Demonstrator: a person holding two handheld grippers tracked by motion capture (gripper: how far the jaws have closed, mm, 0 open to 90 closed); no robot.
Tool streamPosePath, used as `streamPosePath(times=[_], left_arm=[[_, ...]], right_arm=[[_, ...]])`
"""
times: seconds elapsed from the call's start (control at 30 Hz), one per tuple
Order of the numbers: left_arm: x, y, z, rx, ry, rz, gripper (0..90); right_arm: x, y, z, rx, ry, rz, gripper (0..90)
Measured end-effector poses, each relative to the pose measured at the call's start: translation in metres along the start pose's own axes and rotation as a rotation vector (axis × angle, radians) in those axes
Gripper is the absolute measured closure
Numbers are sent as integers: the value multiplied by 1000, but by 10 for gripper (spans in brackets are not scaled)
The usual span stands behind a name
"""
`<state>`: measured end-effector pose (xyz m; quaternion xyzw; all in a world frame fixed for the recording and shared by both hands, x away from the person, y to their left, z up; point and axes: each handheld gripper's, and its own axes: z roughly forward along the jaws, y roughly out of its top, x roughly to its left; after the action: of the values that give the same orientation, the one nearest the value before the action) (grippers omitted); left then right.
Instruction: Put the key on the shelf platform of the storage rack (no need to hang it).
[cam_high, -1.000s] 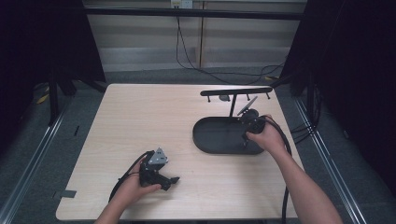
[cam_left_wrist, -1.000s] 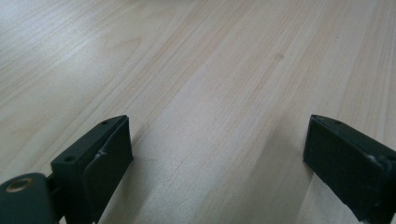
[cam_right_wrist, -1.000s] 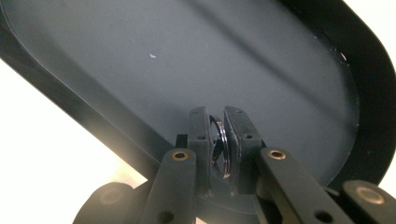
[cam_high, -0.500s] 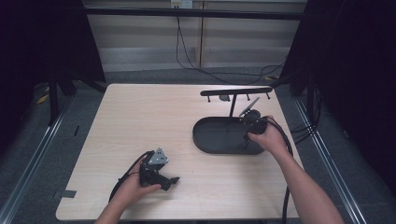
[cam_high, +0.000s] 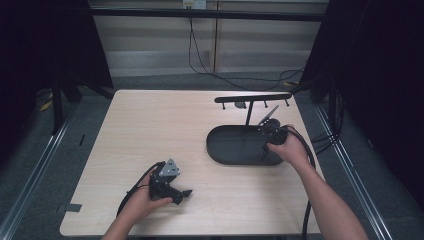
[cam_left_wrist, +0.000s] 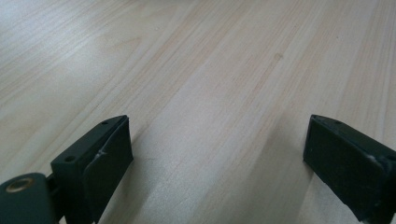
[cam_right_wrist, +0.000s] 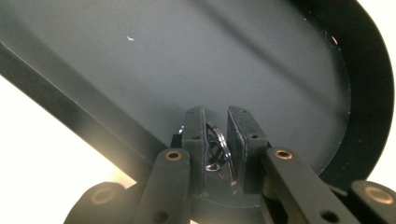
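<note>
Light wood worktop (cam_high: 150, 130) in a dim room with dark curtains. The black oval tray (cam_high: 227, 147) sits on the right half, with a hook rack (cam_high: 252, 98) standing on it. The right gripper (cam_right_wrist: 217, 140) hangs over the tray's right end, fingers clamped on a metal key ring (cam_right_wrist: 219, 149); the ring stands edge-on between them. The left gripper (cam_left_wrist: 217, 154) rests on bare wood near the front, fingers wide apart.

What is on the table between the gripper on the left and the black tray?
Nothing. In the high view, only bare wooden table lies between the left gripper and the black tray.
</note>
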<state>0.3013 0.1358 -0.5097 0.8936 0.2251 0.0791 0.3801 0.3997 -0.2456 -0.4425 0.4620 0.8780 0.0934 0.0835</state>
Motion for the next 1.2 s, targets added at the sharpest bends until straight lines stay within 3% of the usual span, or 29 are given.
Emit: streamPosePath(times=[0.93,1.2], left_arm=[[0,0,0,-2,3,-2,75],[0,0,0,1,1,2,75]], right_arm=[[-11,-11,9,-15,-6,29,694],[-7,-12,5,-22,1,29,543]])
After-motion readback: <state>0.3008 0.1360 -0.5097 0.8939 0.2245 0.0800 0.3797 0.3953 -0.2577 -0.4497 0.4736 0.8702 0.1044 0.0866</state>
